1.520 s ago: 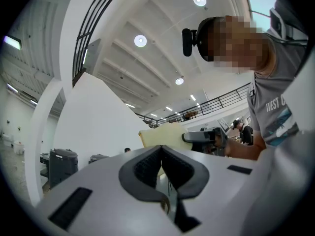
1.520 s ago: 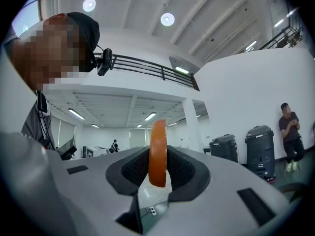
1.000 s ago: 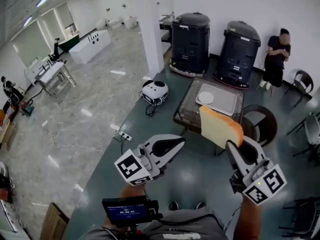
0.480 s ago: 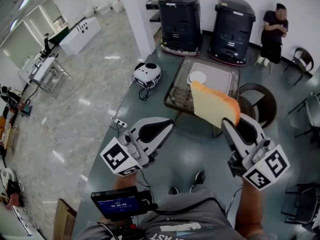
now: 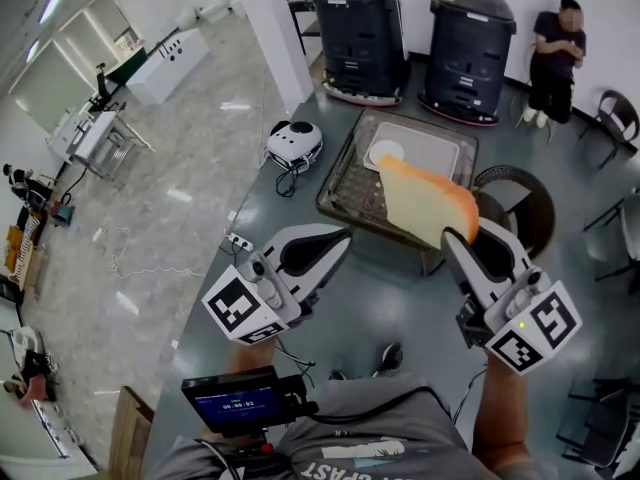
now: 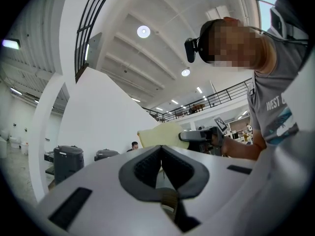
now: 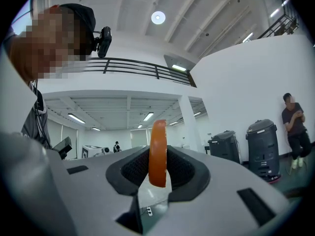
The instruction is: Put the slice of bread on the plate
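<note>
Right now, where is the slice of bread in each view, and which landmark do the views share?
Head view: right of centre, slice of bread upright in the right gripper.
Left gripper view: centre, pale, just above the jaws.
Right gripper view: centre, edge-on between the jaws.
Shared landmark: two black bins by the white wall.

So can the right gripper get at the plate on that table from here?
Probably yes, once it's nearer. The right gripper, shut on the bread, has open air between it and the plate, which lies bare on the tray; the left gripper is off to the side.
</note>
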A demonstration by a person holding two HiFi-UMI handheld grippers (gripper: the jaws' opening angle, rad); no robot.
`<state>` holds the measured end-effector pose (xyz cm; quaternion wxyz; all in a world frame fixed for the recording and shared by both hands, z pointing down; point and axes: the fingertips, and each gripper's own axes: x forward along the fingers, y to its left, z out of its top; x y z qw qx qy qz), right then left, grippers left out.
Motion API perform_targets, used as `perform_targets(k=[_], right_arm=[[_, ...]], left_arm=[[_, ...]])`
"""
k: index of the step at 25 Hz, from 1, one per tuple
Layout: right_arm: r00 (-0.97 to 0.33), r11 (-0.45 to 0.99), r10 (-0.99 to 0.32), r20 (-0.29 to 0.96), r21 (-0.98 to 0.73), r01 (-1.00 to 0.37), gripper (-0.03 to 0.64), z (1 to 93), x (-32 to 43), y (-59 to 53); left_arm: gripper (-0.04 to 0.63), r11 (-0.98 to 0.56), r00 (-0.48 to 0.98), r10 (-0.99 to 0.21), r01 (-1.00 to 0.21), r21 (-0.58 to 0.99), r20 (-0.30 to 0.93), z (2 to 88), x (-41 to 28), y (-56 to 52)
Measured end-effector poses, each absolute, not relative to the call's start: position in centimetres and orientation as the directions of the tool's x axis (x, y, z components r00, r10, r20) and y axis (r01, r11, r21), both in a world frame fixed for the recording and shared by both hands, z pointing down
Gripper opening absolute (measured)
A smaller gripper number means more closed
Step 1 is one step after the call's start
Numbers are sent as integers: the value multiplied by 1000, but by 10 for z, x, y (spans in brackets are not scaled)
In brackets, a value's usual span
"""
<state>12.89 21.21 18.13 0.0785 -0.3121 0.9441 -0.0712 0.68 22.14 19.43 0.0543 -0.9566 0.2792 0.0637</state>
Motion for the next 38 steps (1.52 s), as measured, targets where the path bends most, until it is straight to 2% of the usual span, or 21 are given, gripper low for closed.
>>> perform_targets(k=[8,14,26,38], right_arm=[[-803,811,-579,-143,-209,-547,89,187,173,196],[-803,810,-577,-147,-230,-540,89,199,181,181],[-788,780,-608,-94,-256,-571,89,213,158,125],[-744,739,-664,-73,-217,-638,89,211,107,54]], left_arm=[[9,-831,836,-537,-547,-103,-111,194,54,210],[9,-826,830,-546,-556,-91,-113,203,61,187],[9,-858,858,-498,-509,-76,-127,206,46,128],[9,-880,879,-457,-469,-70,-139,212,-17,51]])
